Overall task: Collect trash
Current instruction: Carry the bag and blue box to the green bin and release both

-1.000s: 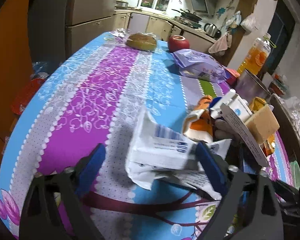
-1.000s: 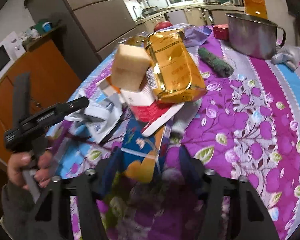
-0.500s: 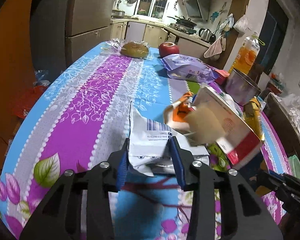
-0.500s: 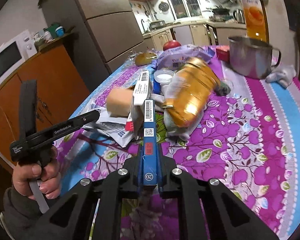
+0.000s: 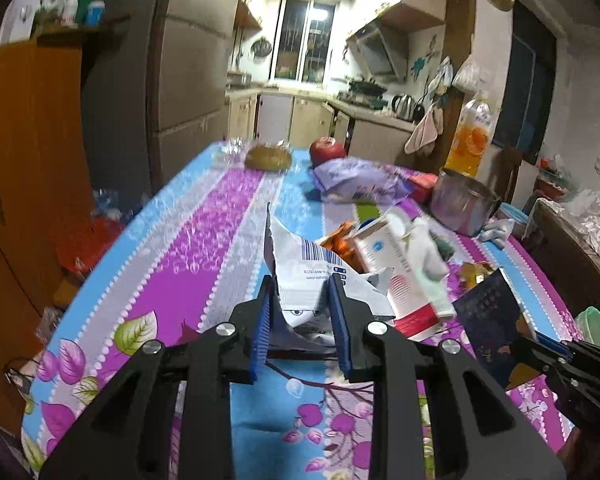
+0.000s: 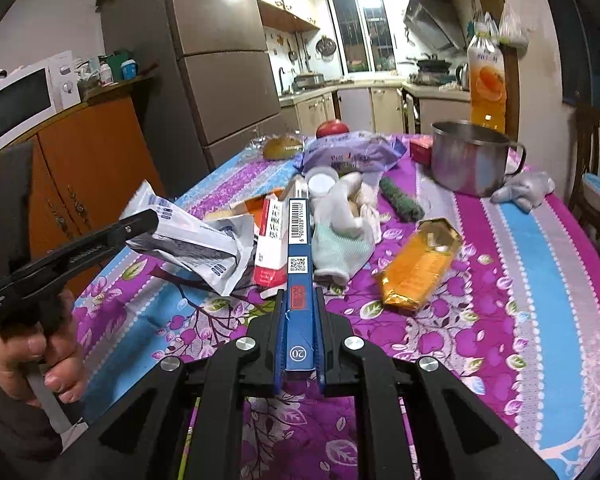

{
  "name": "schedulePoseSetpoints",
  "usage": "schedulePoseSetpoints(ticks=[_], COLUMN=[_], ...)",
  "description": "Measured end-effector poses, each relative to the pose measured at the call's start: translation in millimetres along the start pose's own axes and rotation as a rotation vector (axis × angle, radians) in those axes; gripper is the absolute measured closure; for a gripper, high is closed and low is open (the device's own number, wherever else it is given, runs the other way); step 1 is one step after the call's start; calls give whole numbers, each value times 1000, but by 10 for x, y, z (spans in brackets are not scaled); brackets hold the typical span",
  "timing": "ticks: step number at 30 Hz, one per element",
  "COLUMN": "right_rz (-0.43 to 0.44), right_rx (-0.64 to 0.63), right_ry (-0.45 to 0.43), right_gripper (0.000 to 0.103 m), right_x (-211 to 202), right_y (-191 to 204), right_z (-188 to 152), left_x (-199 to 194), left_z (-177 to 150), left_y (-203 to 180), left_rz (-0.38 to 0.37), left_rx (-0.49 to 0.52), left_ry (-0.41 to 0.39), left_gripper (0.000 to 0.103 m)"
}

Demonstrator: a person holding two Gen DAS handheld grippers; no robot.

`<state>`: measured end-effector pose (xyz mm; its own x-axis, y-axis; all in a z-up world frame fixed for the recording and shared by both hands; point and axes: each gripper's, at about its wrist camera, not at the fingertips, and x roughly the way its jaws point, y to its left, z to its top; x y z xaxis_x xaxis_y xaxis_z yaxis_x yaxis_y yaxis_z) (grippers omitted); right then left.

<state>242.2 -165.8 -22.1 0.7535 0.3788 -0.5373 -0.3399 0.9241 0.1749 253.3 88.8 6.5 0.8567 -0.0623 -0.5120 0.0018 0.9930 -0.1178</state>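
Crumpled white plastic wrapper (image 5: 304,276) sits clamped in the left gripper (image 5: 300,300) above the floral tablecloth (image 5: 204,240); the right gripper (image 6: 299,312) pinches a flat blue carton (image 6: 299,264) beside scattered packaging.

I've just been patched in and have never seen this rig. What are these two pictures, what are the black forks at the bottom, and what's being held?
There is no robot here: a person carries a hand-held gripper in each hand, and each has a camera looking forward along its two fingers.

The left wrist view shows the left hand-held gripper shut on a white wrapper. The right wrist view shows the right hand-held gripper shut on a thin blue box. In that view you can also see the left hand squeezing its handle.

On the flowered tablecloth lie a red-and-white box, a glove, a gold packet and a purple bag. Further back stand a steel pot, a juice bottle and an apple.
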Motion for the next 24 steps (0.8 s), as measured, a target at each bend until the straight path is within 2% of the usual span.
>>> schedulePoseSetpoints(ticks=[8,24], right_rz=[-39,-151], right_rx=[-33,-14], right_ry=[-72,-147], right_gripper=[90,90], right_x=[-299,-832], right_y=[48,-183], right_z=[72,122], left_x=[-359,-632], left_z=[45,-70], left_y=[-314,-934], left_rz=[50,42], left_rx=[75,183], left_ry=[-109,-175], left_gripper=[77,77])
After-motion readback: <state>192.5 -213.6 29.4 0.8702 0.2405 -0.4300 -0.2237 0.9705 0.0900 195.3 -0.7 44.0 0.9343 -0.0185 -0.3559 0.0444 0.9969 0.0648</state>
